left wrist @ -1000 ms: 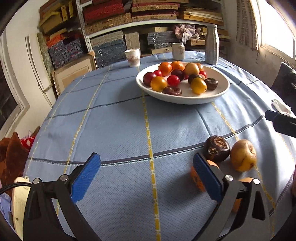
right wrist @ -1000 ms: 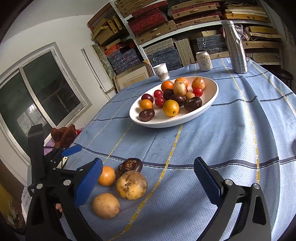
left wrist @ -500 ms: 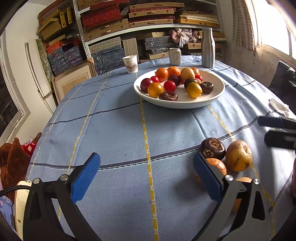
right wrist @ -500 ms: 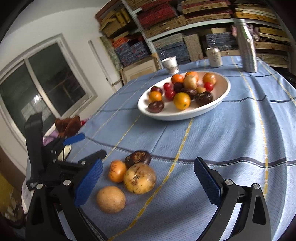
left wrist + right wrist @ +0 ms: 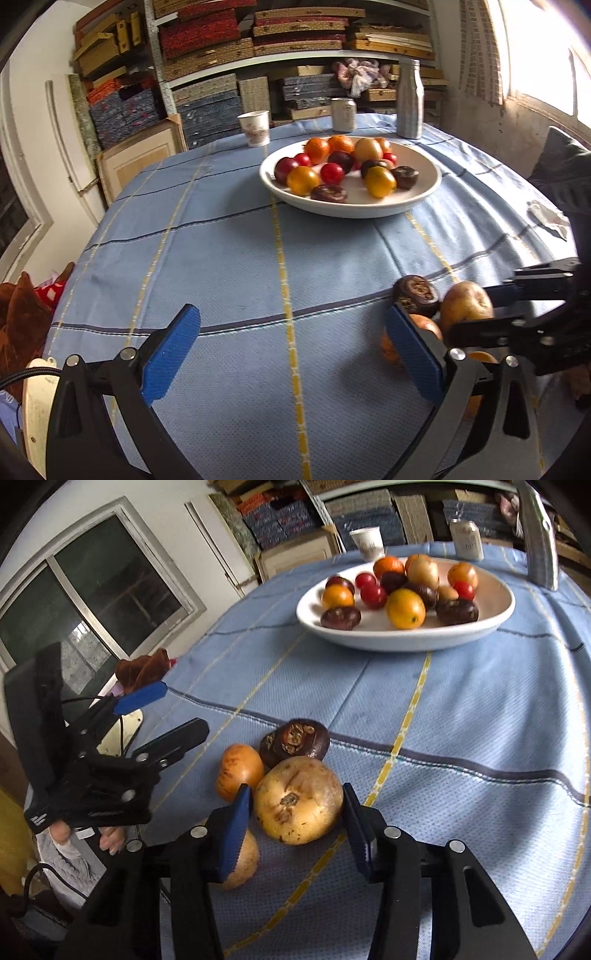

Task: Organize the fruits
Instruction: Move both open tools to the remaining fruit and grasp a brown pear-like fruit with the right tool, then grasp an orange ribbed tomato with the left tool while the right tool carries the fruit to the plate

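The right gripper (image 5: 297,814) is closing its jaws around the yellow-brown fruit (image 5: 298,800) on the desk (image 5: 461,709), pads not yet clearly pressing; the white bowl (image 5: 402,637) lies at one o'clock; the left gripper (image 5: 291,341) hovers released, empty.

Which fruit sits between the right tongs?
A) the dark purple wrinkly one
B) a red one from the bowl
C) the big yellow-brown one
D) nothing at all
C: in the right wrist view the closing right tongs have the big yellow-brown fruit between their blue pads, while the dark purple fruit lies just behind it on the tablecloth.
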Motion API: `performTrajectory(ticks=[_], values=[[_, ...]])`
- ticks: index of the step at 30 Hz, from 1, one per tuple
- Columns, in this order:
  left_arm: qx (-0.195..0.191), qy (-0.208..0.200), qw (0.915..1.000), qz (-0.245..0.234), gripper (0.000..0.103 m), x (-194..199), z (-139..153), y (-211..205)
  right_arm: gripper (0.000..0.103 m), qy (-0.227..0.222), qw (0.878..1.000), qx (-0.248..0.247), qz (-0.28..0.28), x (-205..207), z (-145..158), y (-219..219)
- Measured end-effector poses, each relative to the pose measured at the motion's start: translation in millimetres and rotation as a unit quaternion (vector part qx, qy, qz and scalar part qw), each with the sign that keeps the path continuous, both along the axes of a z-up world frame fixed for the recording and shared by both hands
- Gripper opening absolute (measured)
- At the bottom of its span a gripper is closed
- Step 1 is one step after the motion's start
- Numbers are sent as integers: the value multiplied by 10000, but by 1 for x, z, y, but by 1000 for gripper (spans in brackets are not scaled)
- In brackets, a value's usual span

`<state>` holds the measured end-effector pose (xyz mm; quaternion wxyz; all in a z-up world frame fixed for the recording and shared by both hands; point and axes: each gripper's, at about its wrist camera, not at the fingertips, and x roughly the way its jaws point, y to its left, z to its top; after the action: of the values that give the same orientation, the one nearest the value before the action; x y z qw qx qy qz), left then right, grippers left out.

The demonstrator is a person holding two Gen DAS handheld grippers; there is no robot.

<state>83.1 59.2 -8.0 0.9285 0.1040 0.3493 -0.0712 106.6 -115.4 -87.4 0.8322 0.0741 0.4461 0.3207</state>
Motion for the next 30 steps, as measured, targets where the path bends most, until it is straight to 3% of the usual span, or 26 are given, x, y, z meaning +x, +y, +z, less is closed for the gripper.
performTrajectory(ticks=[8,14,15,16,17,19,22,26,30], values=[[-146,127,9979,-622,99,-7,-1,-14,46,-155,9978,552,-323,-6,10,-26],[259,469,9933,-1022,97,-2,-15,-39,46,-330,9947,713,-667,-9,16,-41],[173,511,9930,-1053,92,-1,-14,-38,46,-334,9948,701,-663,-9,16,-41],[55,616,9918,-1119,74,2,-16,-37,46,-331,9947,708,-667,-10,16,-42],[-228,871,9876,-1284,67,6,-19,-35,46,-332,9946,714,-681,-10,16,-42],[-468,1107,9818,-1468,41,9,-23,-35,46,-321,9940,754,-721,-10,16,-43],[-399,1109,9810,-1539,41,7,-22,-39,46,-305,9938,778,-734,-6,16,-45],[-582,1189,9793,-1529,40,7,-22,-35,46,-344,9931,815,-767,-5,17,-50],[-308,844,9866,-1362,40,12,-3,-38,46,-432,9905,906,-938,-1,28,-60]])
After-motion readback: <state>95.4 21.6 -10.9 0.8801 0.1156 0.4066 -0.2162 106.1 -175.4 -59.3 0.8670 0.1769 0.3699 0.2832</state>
